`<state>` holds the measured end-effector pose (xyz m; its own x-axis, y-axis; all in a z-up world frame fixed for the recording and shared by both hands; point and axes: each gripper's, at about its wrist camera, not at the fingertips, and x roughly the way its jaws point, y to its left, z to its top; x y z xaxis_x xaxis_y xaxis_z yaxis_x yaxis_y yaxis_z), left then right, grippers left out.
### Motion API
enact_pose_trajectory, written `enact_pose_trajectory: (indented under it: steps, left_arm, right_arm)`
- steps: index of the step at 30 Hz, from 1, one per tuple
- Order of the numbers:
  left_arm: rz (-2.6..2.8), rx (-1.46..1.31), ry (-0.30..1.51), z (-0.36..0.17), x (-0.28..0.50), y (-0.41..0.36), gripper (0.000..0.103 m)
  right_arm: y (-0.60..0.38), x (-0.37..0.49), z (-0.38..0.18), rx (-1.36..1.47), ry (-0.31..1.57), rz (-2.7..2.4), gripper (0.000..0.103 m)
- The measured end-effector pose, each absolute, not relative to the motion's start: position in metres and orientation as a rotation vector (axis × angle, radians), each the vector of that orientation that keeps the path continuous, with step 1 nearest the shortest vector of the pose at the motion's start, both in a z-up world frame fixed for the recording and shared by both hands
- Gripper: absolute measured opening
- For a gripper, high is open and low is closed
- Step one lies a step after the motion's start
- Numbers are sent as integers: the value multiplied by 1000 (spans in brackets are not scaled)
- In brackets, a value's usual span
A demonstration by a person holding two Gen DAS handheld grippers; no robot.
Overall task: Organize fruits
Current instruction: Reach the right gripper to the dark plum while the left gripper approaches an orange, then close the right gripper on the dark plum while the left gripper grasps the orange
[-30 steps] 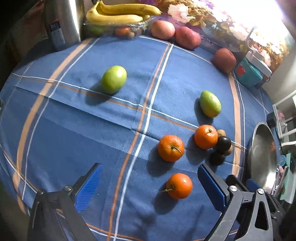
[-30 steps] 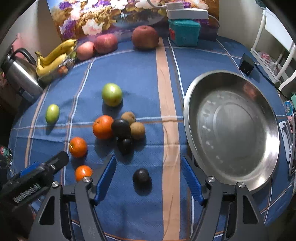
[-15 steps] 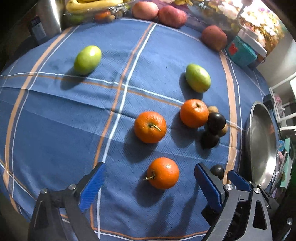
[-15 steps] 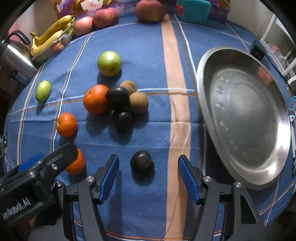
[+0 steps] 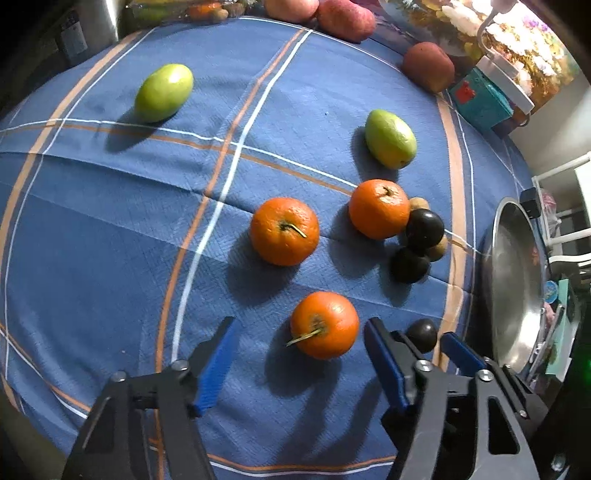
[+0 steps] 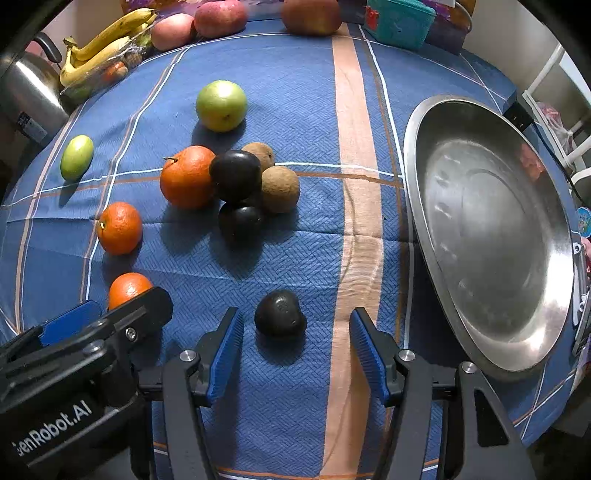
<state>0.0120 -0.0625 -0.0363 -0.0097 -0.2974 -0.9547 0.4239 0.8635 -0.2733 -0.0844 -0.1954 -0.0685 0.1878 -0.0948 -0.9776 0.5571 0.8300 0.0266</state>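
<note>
The surface [image 6: 295, 92] wears a blue cloth with orange and white stripes.

In the left wrist view, a green fruit [image 5: 164, 92] lies at about 10 o'clock. The left gripper [image 5: 299, 354] sits at 6 o'clock with its blue fingers [image 5: 216, 363] spread wide apart, holding nothing. A small orange [image 5: 324, 325] rests on the cloth between the fingers, not touched by either one. A second orange [image 5: 284, 230] sits just above it, near the middle. A third orange [image 5: 379, 208] sits toward 2 o'clock and touches a little pile of dark and brown fruits [image 5: 421, 240]. Another green fruit [image 5: 390, 138] lies at 1 o'clock. The silver pan [image 5: 517, 302] shows at 3 o'clock.

In the right wrist view, a metal kettle [image 6: 26, 96] and bananas [image 6: 107, 40] sit at 10 and 11 o'clock. The pile of fruits is near the middle: an orange, two dark fruits and two brown fruits, all touching. The right gripper [image 6: 295, 350] is at 6 o'clock, its fingers [image 6: 225, 354] wide apart and empty. One dark fruit [image 6: 280, 314] lies alone between them, touching neither. The big silver pan fills 3 o'clock and has no fruit in it. Red apples [image 6: 219, 16] and a teal box [image 6: 399, 22] sit at 12 o'clock.
</note>
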Motion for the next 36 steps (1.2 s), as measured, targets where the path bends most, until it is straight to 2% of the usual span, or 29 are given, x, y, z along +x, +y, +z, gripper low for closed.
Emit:
enact_pose_trajectory:
  steps: [3, 11, 14, 36]
  left_arm:
    - [-586, 89, 1482, -37, 11, -64, 59]
    - [-618, 67, 1498, -36, 10, -66, 46]
    - [-631, 61, 1503, -35, 9, -67, 40]
    - [-635, 40, 1468, -27, 9, -65, 38]
  right_arm:
    - [-193, -84, -66, 418, 1313, -469, 57]
    - [-185, -83, -58, 437, 1301, -444, 33]
    - [-184, -82, -57, 442, 1299, -434, 29]
    - [-186, -82, -59, 458, 1295, -421, 27]
